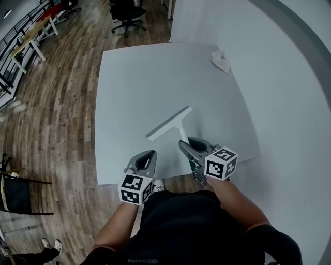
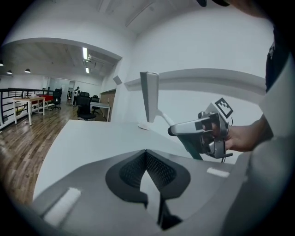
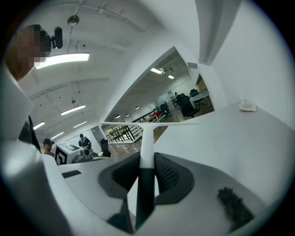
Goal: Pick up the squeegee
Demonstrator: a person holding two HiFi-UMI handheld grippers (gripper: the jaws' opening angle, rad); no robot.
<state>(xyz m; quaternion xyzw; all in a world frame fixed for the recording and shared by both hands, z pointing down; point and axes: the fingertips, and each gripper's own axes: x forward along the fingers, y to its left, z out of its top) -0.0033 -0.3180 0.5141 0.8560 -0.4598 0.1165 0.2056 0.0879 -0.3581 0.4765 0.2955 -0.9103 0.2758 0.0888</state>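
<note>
Squeegee, white plastic and T-shaped (image 1: 169, 122), hangs above the pale grey tabletop (image 1: 134, 88) in the head view, its handle running into the right gripper (image 1: 192, 148). The left gripper (image 1: 147, 158) is just beside it. Left gripper view: jaws pressed together, empty. Right gripper view: jaws pinch the squeegee's handle.

I see a white table (image 1: 134, 83) with a crumpled white cloth (image 1: 221, 60) at its far right corner, a wooden floor (image 1: 62, 114) and a black office chair (image 1: 126, 13) beyond.
</note>
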